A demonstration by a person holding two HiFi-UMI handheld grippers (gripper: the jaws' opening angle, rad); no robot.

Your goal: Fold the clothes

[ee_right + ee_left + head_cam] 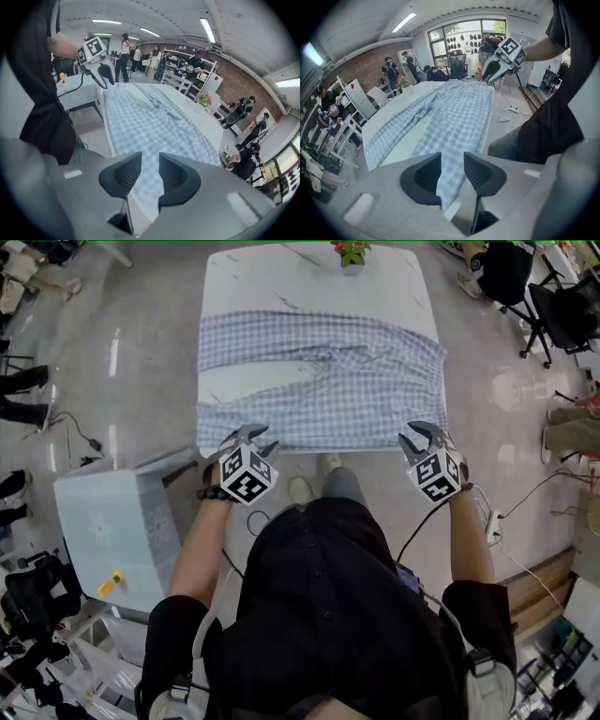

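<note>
We hold both grippers just over the near edge of the worktop [309, 282], one by each near corner. The left gripper [258, 439] has its fingers [425, 174] spread a little, pinching nothing. The right gripper [424, 433] has its fingers [123, 174] parted likewise, also empty. The checked trousers [319, 381] lie flat across the worktop's near half, side to side. A potted plant [352, 251] stands at the far edge.

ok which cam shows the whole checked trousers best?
Head view: the checked trousers lie spread across the white table, whole outline visible. Both gripper views see them lengthwise from one end, foreshortened, the near edge partly behind open jaws.
</note>
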